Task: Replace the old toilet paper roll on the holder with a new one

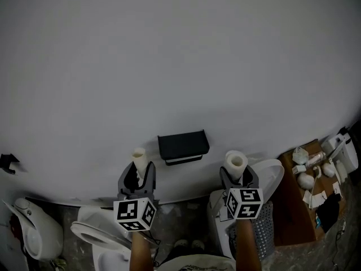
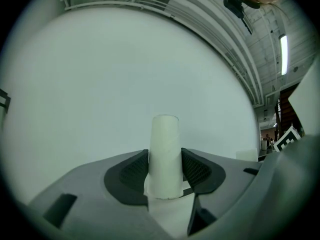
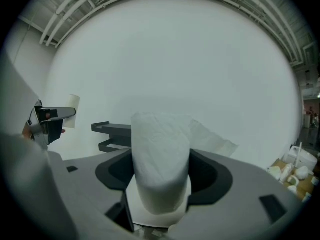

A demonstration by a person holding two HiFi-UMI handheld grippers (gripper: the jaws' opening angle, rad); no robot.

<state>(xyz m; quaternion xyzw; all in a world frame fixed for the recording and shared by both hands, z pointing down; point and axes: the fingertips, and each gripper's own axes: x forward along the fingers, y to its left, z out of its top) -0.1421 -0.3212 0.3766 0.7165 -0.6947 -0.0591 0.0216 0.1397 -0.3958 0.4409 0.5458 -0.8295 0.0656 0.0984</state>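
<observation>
Left gripper: jaws pinched the bare cardboard core, upright, at 8 o'clock of the black holder. Right gripper: jaws clamped the new roll across its sides, at 4 o'clock of the holder. Judged: roll light, soft, squashable; grip gently mid-body.

The old roll is just a thin bare tube, standing up between the jaws of the left hand-held gripper. The new roll is fat and white with a loose sheet sticking out, and it stands squeezed in the right hand-held gripper. The black holder sits bare on the wall between them.
</observation>
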